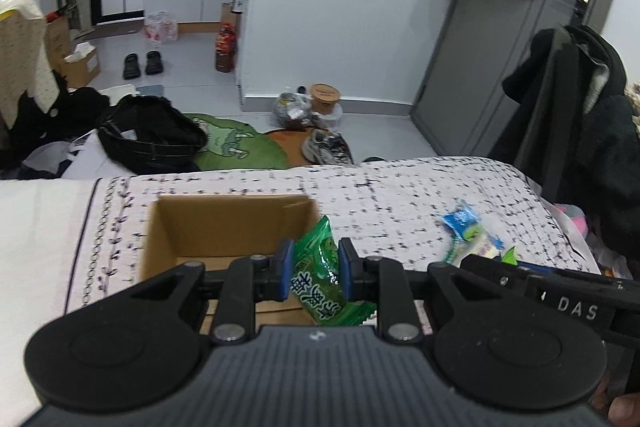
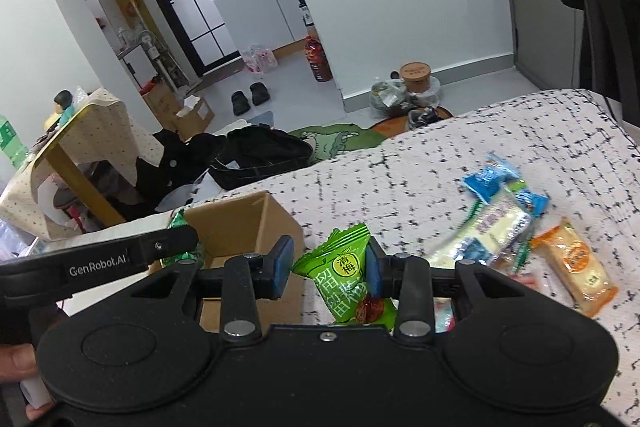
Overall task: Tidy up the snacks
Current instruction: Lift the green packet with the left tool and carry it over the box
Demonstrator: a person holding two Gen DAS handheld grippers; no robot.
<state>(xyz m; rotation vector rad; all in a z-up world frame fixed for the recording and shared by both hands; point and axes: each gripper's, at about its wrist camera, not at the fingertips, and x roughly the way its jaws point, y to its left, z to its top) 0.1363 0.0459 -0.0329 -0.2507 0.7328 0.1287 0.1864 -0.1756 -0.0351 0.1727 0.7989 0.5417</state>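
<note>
Both grippers loaded, left gripper (image 1: 314, 269) clamped on a green snack packet (image 1: 325, 269) right over the open cardboard box (image 1: 224, 223), right gripper (image 2: 327, 267) pinching a green plum-candy packet (image 2: 348, 275) beside it, ready for dropping in

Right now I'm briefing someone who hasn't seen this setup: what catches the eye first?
Each gripper holds a green snack packet: the left gripper one packet, the right gripper another. An open cardboard box sits on the speckled bed cover, loose snacks heaped to its right.
</note>
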